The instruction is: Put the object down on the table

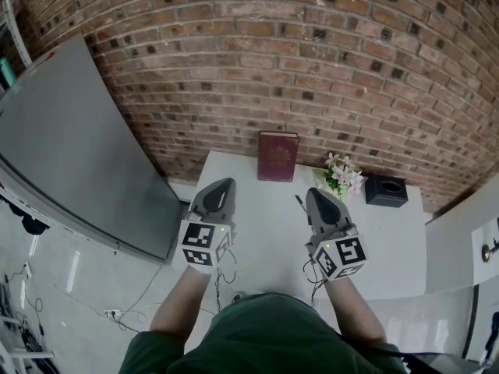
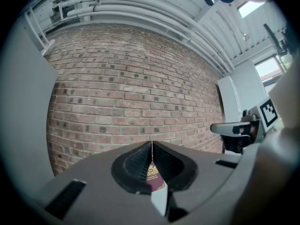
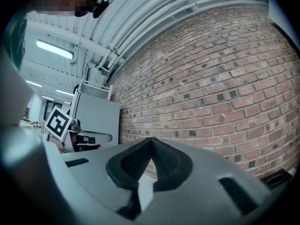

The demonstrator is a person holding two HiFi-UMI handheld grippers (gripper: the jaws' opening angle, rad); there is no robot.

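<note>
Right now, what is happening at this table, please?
A person holds a gripper in each hand over a white table by a brick wall. The left gripper and the right gripper are both shut and hold nothing. A dark red book sits at the table's far edge, with flowers and a black box to its right. Neither gripper touches them.
</note>
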